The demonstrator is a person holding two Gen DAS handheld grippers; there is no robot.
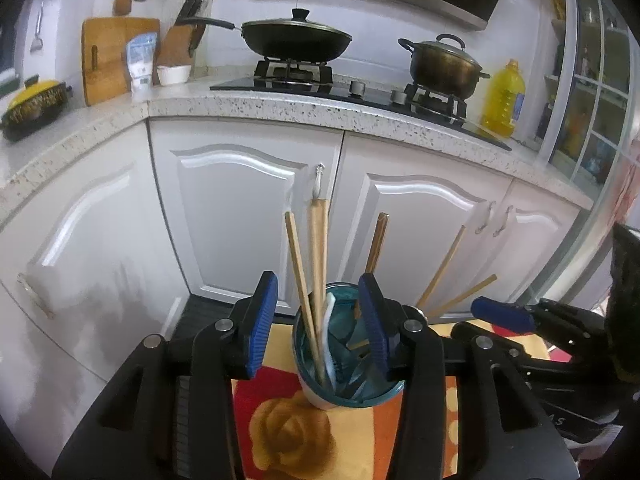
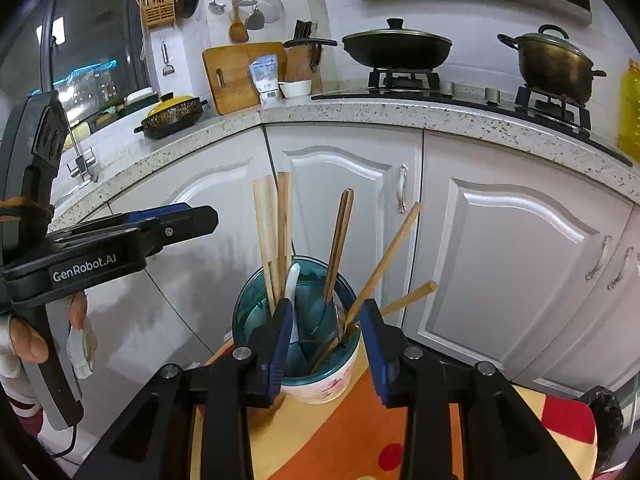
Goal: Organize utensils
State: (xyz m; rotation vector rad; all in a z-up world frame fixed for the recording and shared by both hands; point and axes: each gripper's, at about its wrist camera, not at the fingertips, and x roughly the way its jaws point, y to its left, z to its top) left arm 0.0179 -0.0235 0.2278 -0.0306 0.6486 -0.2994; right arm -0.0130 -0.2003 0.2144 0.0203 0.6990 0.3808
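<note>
I see the utensil cup [image 2: 320, 376] standing upright on a patterned cloth [image 2: 320, 432] of orange, yellow and red, near the cloth's far edge. The cup is round, with a teal translucent rim and a white floral lower wall. Wooden chopsticks [image 2: 272, 232] rise from it, some nearly upright on its left side, two splayed out over its right rim; a darker wooden handle [image 2: 340, 240] and a white plastic handle [image 2: 291, 284] stand between them.

My right gripper [image 2: 326, 344] sits just this side of the cup, blue ribbed pads parted on either side of it, pressing on nothing. My left gripper [image 1: 318, 320] likewise hangs released over the cup in its own view, its pads flanking the upright chopsticks [image 1: 308, 264] without squeezing them; I see a gap on both sides. From the right wrist view, the left gripper comes in from the cup's left, held by a hand [image 2: 28, 340].

Beyond the cup there is open floor, then white panelled cabinet doors [image 2: 344, 200] under a speckled stone countertop [image 2: 360, 114]. Above the cup on that counter sit a lidded black wok [image 2: 396, 50] and a bronze pot [image 2: 554, 64].
</note>
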